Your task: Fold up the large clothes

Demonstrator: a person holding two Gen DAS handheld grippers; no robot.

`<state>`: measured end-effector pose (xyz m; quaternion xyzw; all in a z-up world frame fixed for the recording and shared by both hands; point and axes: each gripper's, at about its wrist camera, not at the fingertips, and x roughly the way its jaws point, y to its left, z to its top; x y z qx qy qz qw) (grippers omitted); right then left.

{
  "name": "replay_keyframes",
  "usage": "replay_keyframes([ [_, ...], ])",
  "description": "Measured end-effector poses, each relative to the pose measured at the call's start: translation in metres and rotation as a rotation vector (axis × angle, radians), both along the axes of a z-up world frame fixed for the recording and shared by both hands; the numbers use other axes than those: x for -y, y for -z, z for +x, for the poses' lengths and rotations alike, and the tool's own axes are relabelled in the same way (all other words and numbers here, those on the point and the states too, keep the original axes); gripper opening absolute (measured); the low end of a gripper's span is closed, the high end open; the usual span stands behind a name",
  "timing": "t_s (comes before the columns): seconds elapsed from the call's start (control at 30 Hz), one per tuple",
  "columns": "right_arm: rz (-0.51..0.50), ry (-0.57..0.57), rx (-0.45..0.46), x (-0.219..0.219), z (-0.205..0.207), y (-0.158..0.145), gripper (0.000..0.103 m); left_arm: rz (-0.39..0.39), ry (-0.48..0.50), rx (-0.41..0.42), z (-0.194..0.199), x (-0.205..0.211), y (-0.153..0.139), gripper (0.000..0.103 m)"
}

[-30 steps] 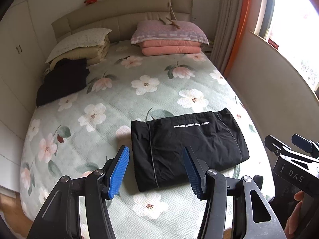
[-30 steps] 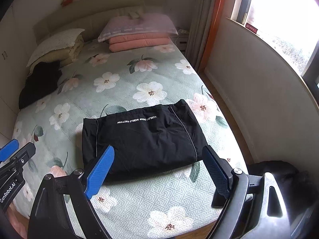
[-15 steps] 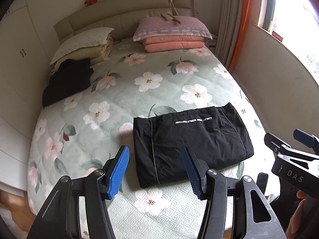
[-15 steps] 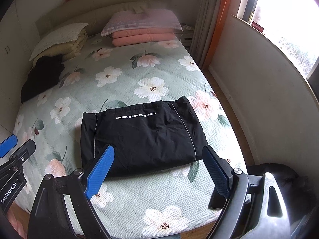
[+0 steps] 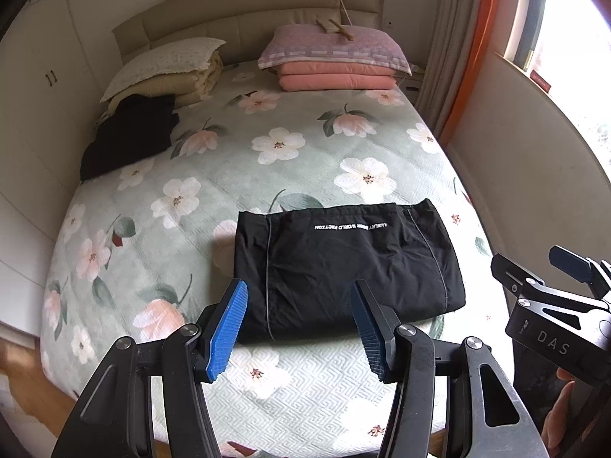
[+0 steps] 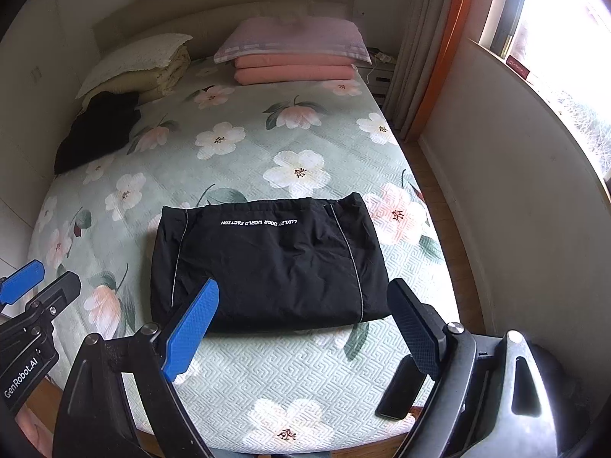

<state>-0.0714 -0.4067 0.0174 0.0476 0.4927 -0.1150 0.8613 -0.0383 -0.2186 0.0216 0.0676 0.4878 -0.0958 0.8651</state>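
A black garment [image 5: 343,263] with white lettering lies folded into a flat rectangle near the foot of the floral bed [image 5: 267,152]; it also shows in the right wrist view [image 6: 267,263]. My left gripper [image 5: 299,328] is open and empty, held above the bed's foot, short of the garment's near edge. My right gripper [image 6: 305,328] is open and empty, also above the foot of the bed. Each gripper shows at the edge of the other's view: the right gripper [image 5: 550,274] and the left gripper [image 6: 34,290].
A second black garment [image 5: 130,133] lies at the far left by beige pillows [image 5: 164,72]. Pink folded bedding and a pillow [image 5: 336,65] sit at the headboard. A wall with a window [image 6: 534,122] runs along the right; cupboards [image 5: 34,87] on the left.
Both grippers have drawn back and up from the bed, so the folded garment sits farther away in both views. The garment has not moved. Both grippers stay open.
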Motion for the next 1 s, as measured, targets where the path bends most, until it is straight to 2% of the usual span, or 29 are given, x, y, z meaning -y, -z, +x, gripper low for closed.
replay_keyframes([
  [0.27,0.026,-0.015,-0.015,0.013,0.005,0.006,0.091,0.003,0.01,-0.009,0.002,0.015,0.002,0.058],
  [0.5,0.041,-0.017,-0.028,0.017,0.01,0.012,0.091,0.037,0.006,-0.008,0.005,0.023,0.004,0.058],
  [0.8,0.047,-0.026,-0.044,0.018,0.015,0.018,0.091,0.124,-0.014,0.031,0.007,0.029,0.008,0.058],
  [1.0,0.046,-0.025,-0.046,0.019,0.015,0.019,0.091,0.12,-0.019,0.023,0.009,0.032,0.012,0.058],
])
